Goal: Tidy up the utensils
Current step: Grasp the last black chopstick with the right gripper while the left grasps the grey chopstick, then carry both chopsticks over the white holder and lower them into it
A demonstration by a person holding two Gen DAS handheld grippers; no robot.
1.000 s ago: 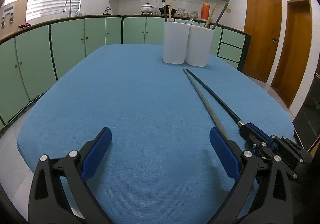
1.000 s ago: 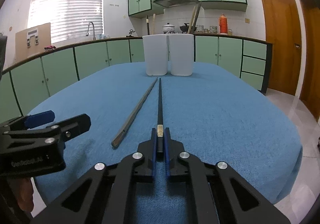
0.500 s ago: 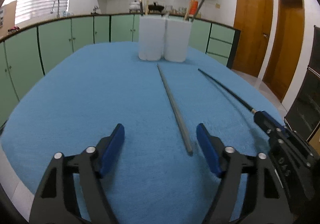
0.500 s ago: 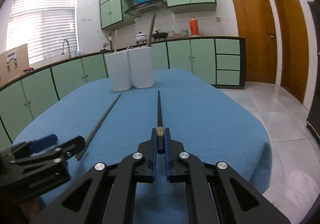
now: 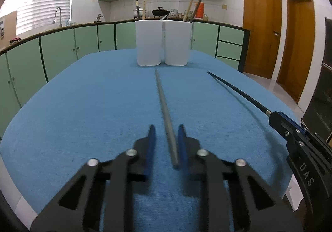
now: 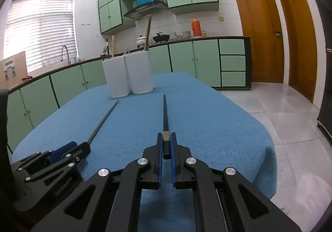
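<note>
left wrist view: grey chopstick between the closing claws

left wrist view is smeared with motion blur around the left claw (image 5: 165, 145), so it's hard to say whether the blue pads actually touch anything yet. the jaws are closing, with a gap showing on the left side, and the near end of the grey chopstick (image 5: 165, 111) sits between them, right up against the right-hand pad. the rest of it lies flat on the blue desk (image 5: 83, 107), pointing at the two white holders (image 5: 162, 43), which stand side by side, touching, at the far end. the utensils poking out of them are only visible as handle tips, can't tell what they are.

right wrist view is sharper. the right claw (image 6: 166, 147) is clamped tight on the butt end of the black chopstick (image 6: 165, 116), which sticks straight out ahead toward the holders. whether its tip rests on the cloth or floats just above, i can't tell. the left claw's tip shows at the lower left edge there, the grey chopstick running out from it, and the claw body is cut off by the frame.
</note>
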